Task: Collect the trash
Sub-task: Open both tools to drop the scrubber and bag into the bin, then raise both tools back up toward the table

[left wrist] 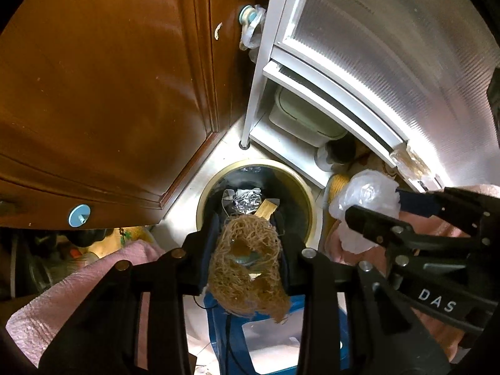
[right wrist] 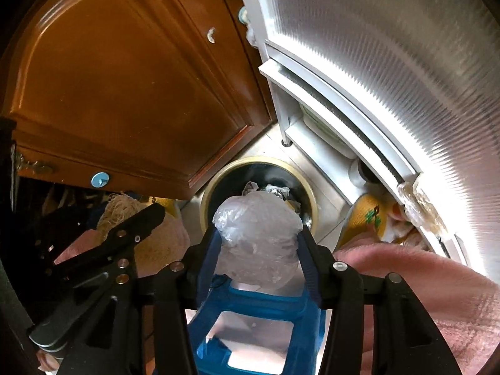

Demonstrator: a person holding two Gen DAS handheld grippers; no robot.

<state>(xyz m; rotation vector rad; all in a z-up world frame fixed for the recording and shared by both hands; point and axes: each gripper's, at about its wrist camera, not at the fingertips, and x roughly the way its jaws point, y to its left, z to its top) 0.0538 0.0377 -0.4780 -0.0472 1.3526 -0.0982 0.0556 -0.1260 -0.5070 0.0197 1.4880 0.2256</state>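
Cramped corner by a wooden cabinet (left wrist: 103, 93): bin (left wrist: 307, 193) at 12 o'clock. Left claw (left wrist: 247, 250) pinches a light, springy fibre wad (left wrist: 247, 265); right claw (right wrist: 257, 243) squeezes a soft, slippery plastic bag (right wrist: 256, 237) mid-bulk.

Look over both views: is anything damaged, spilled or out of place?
Yes. The brown wooden cabinet door has a pale chip near its right edge, where the finish looks broken. Nothing looks spilled around the round gold-rimmed bin.
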